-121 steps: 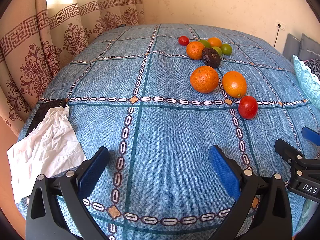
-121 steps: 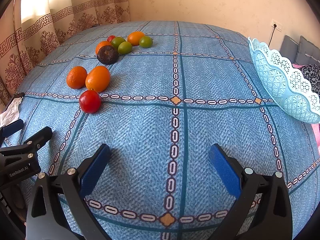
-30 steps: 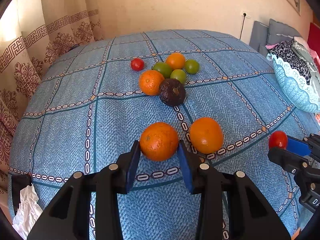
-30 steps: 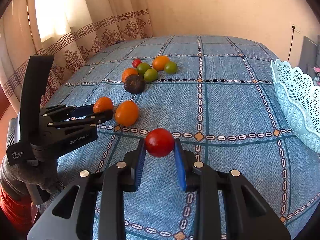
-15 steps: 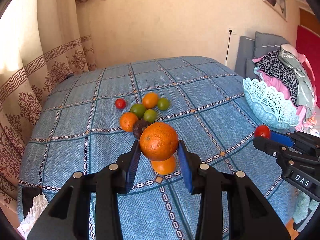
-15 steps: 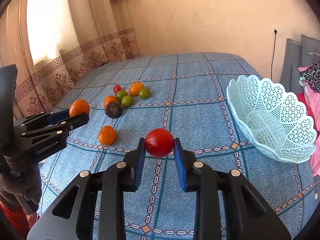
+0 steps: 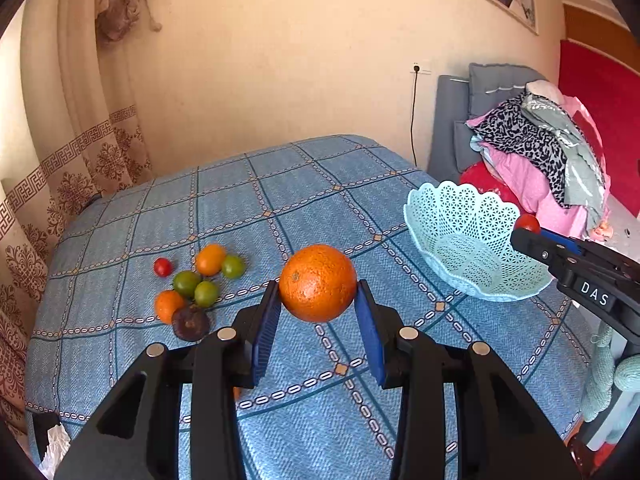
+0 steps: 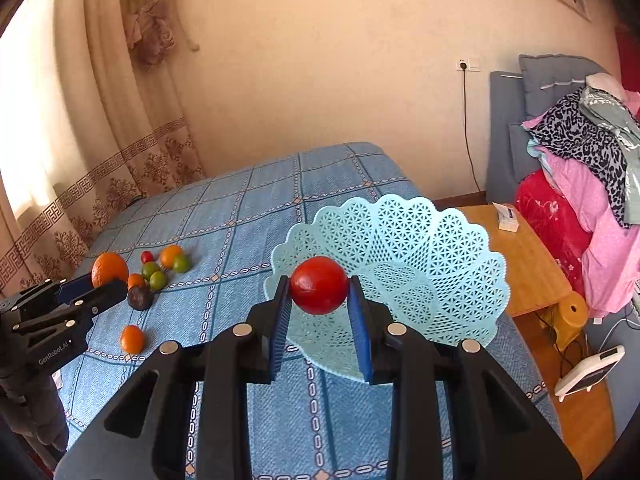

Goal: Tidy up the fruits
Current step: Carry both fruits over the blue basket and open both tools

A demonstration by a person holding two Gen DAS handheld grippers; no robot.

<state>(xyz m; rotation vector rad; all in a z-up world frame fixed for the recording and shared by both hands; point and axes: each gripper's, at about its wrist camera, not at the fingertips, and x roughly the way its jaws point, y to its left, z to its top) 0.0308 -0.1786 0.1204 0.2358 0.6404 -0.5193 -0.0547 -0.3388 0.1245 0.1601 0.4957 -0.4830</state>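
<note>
Your left tongs (image 7: 317,312) grip a firm orange (image 7: 317,282); right tongs (image 8: 319,312) pinch a soft tomato (image 8: 319,285) before the basket (image 8: 420,248)—squeeze gently.

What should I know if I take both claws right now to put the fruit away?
Left claw: shut on the big orange, lifted off the bed.
Right claw: shut on the red tomato, in front of the blue basket.
Basket: sits at the bed's edge, looks empty.
Done: nothing is in the basket yet.
Left: drop both held fruits in, then fetch the rest from the bed: the lone orange, and the cluster with the dark fruit, three green ones, two small oranges and the small red one.
</note>
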